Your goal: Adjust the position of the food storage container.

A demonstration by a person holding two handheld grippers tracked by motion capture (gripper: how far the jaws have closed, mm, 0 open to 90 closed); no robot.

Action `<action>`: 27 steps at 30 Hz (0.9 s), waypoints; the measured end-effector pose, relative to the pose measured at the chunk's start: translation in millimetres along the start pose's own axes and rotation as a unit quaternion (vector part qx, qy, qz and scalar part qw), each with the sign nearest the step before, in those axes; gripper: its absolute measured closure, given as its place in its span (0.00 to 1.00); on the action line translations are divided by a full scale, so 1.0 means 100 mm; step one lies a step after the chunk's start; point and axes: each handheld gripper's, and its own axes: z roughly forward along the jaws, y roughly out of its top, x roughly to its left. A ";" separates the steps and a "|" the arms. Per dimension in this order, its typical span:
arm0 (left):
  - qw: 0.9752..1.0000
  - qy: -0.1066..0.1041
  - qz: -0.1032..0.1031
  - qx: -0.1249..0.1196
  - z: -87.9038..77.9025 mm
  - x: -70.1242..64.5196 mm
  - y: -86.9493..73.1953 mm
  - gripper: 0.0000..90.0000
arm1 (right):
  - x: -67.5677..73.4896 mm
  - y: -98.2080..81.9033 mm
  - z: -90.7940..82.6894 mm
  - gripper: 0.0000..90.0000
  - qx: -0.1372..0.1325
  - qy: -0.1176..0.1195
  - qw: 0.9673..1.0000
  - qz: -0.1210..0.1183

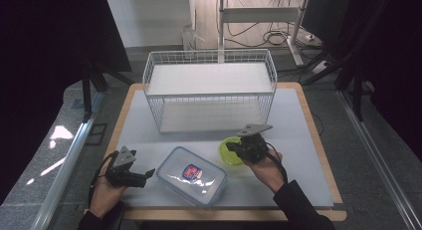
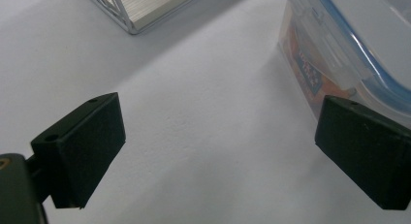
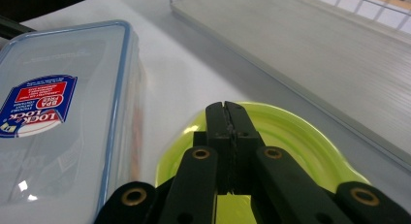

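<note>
the one lime-green plate (image 3: 291, 141) lies on the table (image 1: 298, 120) just right of the one lidded container (image 1: 191, 176), before the single wire rack (image 1: 209, 90). the right gripper (image 3: 227, 118) is pinched on its rim, apparently starting a lift; next it needs raising clear. the left gripper (image 2: 218, 151) gapes wide, empty.

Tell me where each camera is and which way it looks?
High view: above the person's side, looking forward and down at the wire basket; hands hold the left gripper and right gripper.
Left gripper view: on that gripper, between open jaws toward the table.
Right gripper view: along shut jaws gripping the green bowl.
All views share the plastic container.
</note>
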 end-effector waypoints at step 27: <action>1.000 -0.001 0.008 0.004 0.01 -0.02 0.00 0.05 | 0.10 0.05 0.33 1.00 0.057 -0.002 0.998 -0.041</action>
